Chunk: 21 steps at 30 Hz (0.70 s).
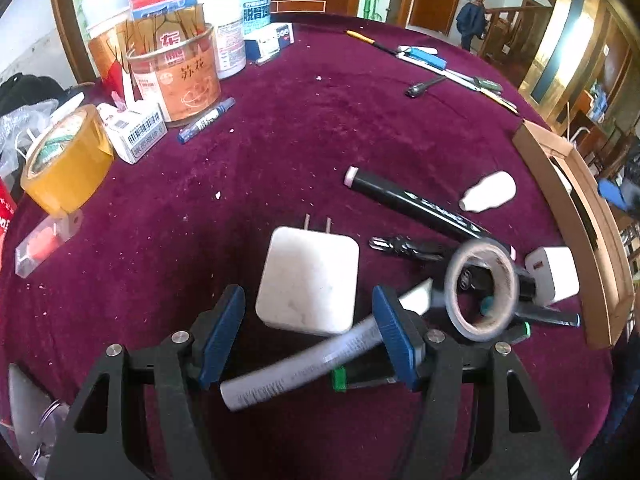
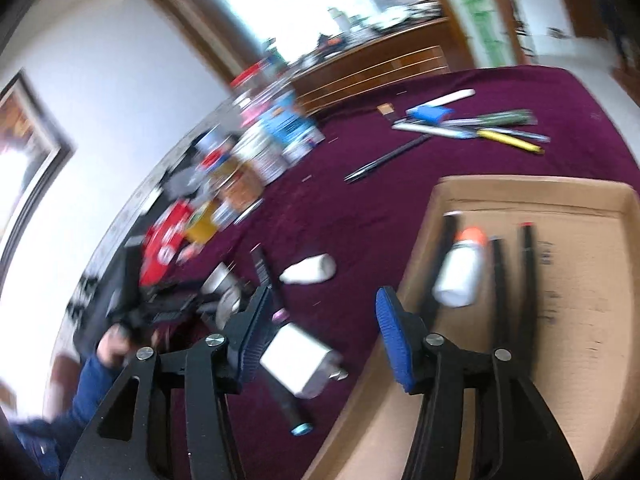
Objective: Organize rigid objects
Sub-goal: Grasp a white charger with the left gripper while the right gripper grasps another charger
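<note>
1. Table (image 1: 304, 128): round, covered in dark maroon cloth speckled with white crumbs. Cans and boxes crowd its far left.
2. Box (image 2: 580, 320): shallow brown cardboard tray at the right edge of the table. Inside lie three dark pens side by side and a white bottle (image 2: 460, 272) with an orange cap.
3. Left gripper (image 1: 310, 332): blue pads apart, gripping nothing. A grey tube (image 1: 296, 368), blurred, lies slantwise between the jaws; I can't tell whether either pad touches it.
4. Right gripper (image 2: 320, 344): jaws apart, nothing clamped, over the box's left rim.
5. Charger (image 1: 308, 280): white square block, two prongs pointing away, flat on the cloth just ahead of the left pads.
6. Tape ring (image 1: 482, 288): grey, tilted on a pile of pens right of the charger.
7. Marker (image 1: 412, 204): black, pink end cap, beyond the ring.
</note>
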Available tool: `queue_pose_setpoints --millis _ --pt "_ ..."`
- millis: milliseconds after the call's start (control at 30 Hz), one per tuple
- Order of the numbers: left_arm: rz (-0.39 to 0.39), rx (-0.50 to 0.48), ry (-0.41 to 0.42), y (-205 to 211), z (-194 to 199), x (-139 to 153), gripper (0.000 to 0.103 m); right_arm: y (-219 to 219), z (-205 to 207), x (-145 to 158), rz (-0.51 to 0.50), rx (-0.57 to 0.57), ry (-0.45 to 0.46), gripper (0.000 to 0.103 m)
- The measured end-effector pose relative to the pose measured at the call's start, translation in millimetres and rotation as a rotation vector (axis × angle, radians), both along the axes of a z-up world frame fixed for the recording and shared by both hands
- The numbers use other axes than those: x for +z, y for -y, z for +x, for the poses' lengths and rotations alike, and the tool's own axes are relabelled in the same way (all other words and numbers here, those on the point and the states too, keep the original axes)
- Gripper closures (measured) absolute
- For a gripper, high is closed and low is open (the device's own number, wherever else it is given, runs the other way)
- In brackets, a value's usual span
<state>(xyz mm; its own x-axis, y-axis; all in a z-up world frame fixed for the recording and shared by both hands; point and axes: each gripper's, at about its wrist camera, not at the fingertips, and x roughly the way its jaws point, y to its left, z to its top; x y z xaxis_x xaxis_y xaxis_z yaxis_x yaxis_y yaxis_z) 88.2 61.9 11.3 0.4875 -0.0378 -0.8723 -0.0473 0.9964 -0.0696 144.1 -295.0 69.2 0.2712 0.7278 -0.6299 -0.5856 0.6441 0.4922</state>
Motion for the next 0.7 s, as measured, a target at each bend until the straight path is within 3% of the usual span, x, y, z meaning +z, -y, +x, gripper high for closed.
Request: queue_pose_setpoints --millis 167,333,467,700 --pt "0.034 -0.023 0.056 -1 1 -5 0.039 -48 -30 -6 -0.152 0.149 0.118 0.033" --pt "0.059 -0.009 0.071 -4 -2 -3 0.056 -76 -47 -21 -0.360 0.205 0.231 0.033" --pt "0.050 -0.005 0.074 -8 -3 -2 0.059 -84 -56 -23 -0.503 0.232 0.323 0.033" --pt "0.073 -0.033 0.062 -5 -2 -2 0.059 -93 -50 -34 -0.593 0.353 0.269 0.033"
